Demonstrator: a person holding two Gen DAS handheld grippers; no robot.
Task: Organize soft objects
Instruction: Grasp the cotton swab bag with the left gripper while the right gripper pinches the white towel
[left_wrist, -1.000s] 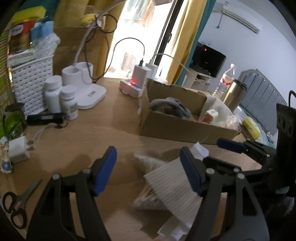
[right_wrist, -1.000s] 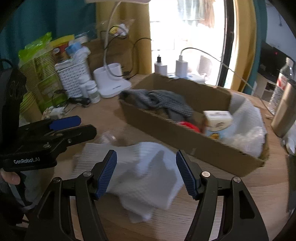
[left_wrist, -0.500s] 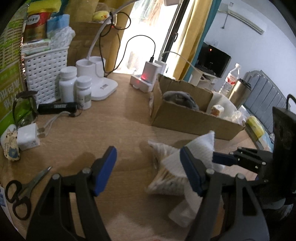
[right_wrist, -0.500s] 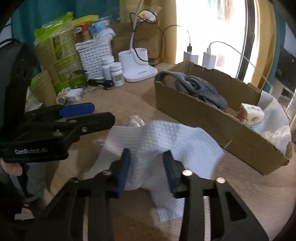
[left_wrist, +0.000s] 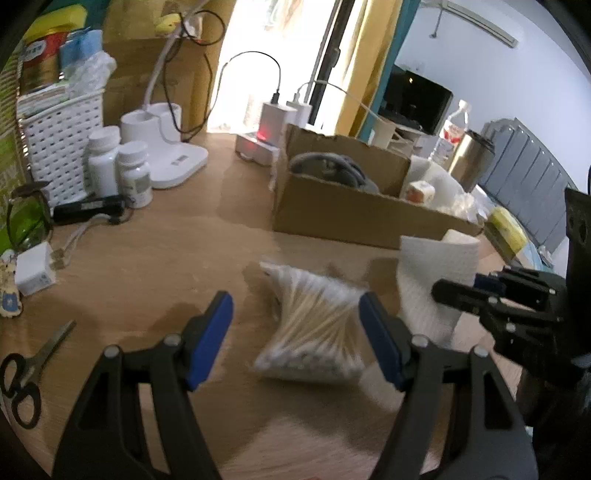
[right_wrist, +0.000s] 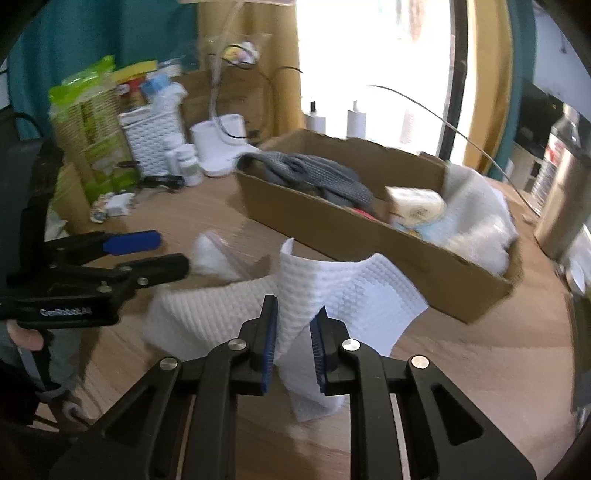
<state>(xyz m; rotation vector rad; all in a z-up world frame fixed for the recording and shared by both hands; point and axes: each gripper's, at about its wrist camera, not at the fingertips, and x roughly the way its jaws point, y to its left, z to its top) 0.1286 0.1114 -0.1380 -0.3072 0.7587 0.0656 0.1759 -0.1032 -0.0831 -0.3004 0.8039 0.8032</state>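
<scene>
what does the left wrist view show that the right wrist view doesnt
Only the left wrist view shows the scissors at the table edge and the whole cotton swab bag lying between the open left gripper's fingers.

Only the right wrist view shows the right gripper shut on the white cloth, with a pinched fold standing up between its fingers, and the green snack bag.

Both show the cardboard box with the grey glove inside, the white basket and the pill bottles.
</scene>
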